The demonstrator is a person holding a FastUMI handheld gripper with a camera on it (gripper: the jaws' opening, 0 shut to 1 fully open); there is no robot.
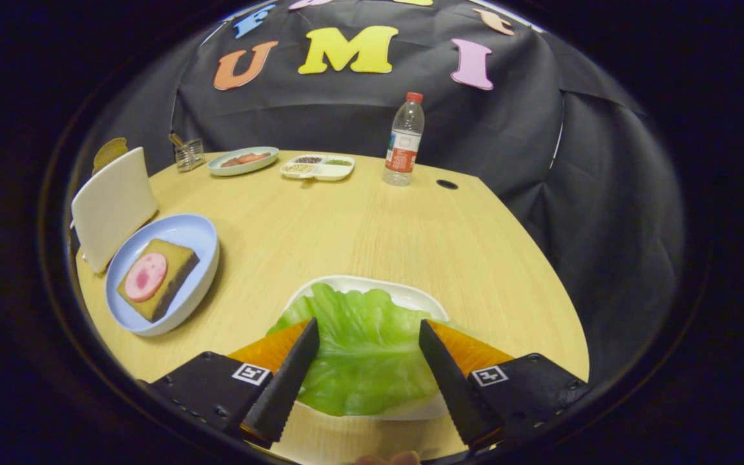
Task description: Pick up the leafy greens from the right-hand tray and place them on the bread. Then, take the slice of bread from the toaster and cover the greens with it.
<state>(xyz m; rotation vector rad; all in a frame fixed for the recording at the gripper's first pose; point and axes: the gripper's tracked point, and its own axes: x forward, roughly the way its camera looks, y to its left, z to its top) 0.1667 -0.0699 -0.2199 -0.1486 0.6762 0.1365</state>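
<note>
Gripper view, hand-held gripper [368, 329] fingers spread over leafy greens [365, 355], white tray [404, 294]

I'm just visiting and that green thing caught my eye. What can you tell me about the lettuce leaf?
The lettuce leaf is one bright green, crinkled, glossy piece, plastic-looking perhaps. It lies flat on a white tray on the wooden table, covering most of the tray. The gripper has its jaws open, one over each side of the leaf; whether they touch it is unclear.

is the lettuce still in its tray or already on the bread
In its tray: the lettuce lies on the white tray, between the open gripper fingers.
</note>
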